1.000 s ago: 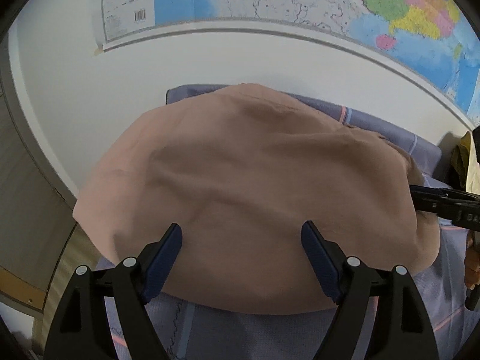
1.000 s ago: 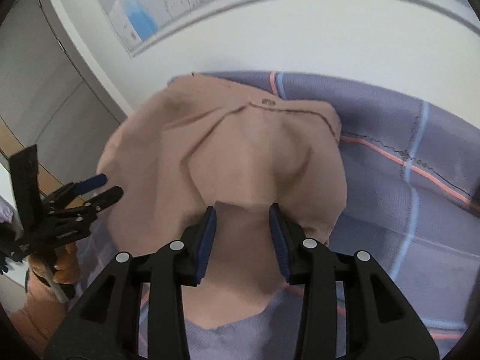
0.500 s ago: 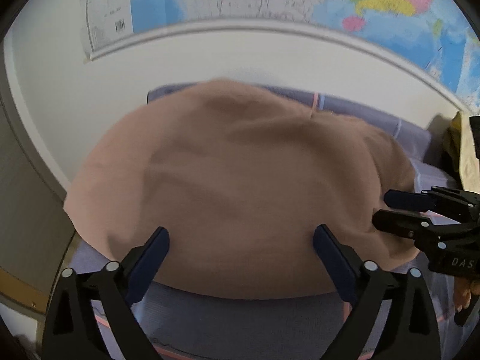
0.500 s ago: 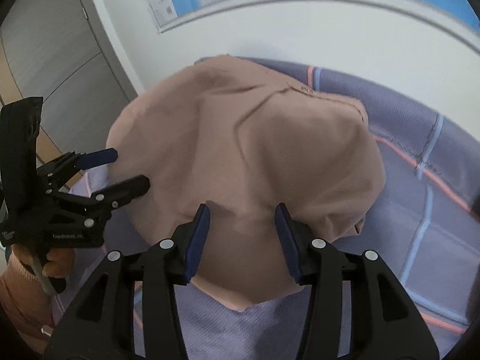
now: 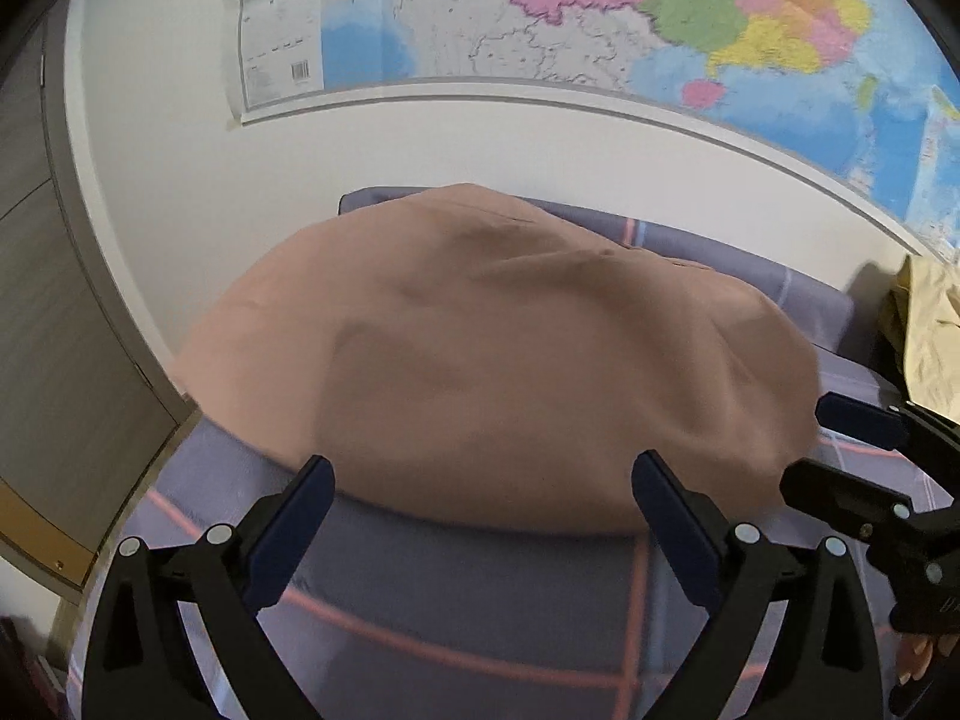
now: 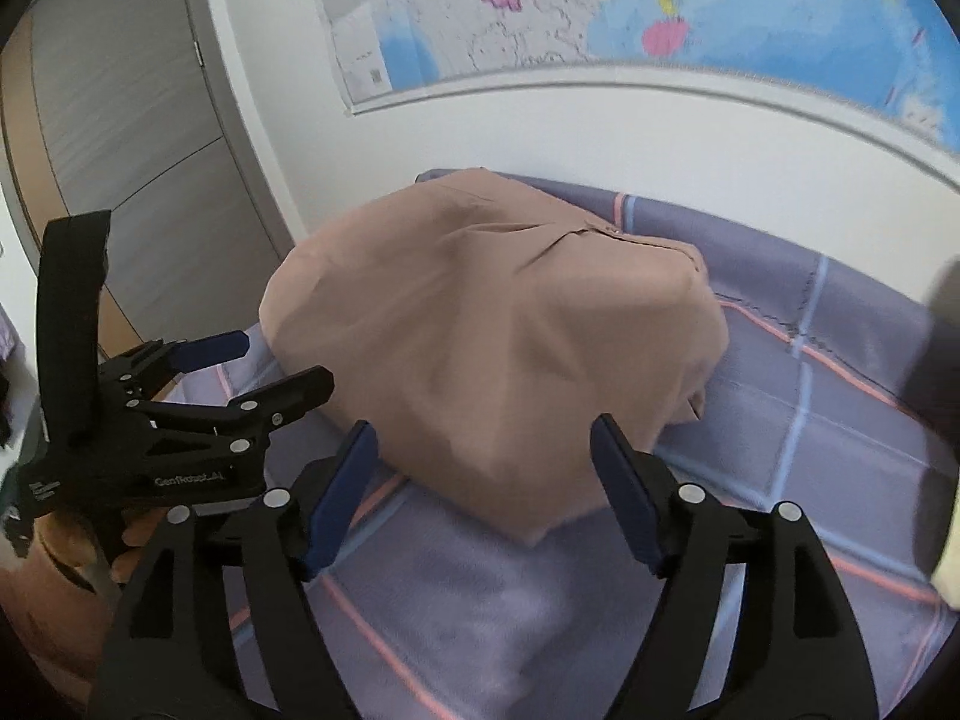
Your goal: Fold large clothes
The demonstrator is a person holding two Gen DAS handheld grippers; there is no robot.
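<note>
Left wrist view
Garment: the tan garment [image 5: 498,354] lies in a folded, rounded bundle on the purple plaid bedspread [image 5: 480,600], its far edge close to the wall under the map [image 5: 600,18].
Left gripper [image 5: 483,516]: fingers spread wide and released, just short of the garment's near edge — nothing between them.
Right gripper [image 5: 840,450]: at the garment's right edge, jaws parted, holding no cloth.
Aside: a yellow cloth [image 5: 930,330] sits right of the garment, apart from it.

Right wrist view
Garment: a compact bundle with a seam across its top, near corner pointing at the camera.
Right gripper: fingers apart, empty, just before that near corner.
Left gripper: left of the garment, open, clear of it.

Progress: the garment looks already folded at least once — judging by its layered shape. Left, probably: a last fold or smoothing.
</note>
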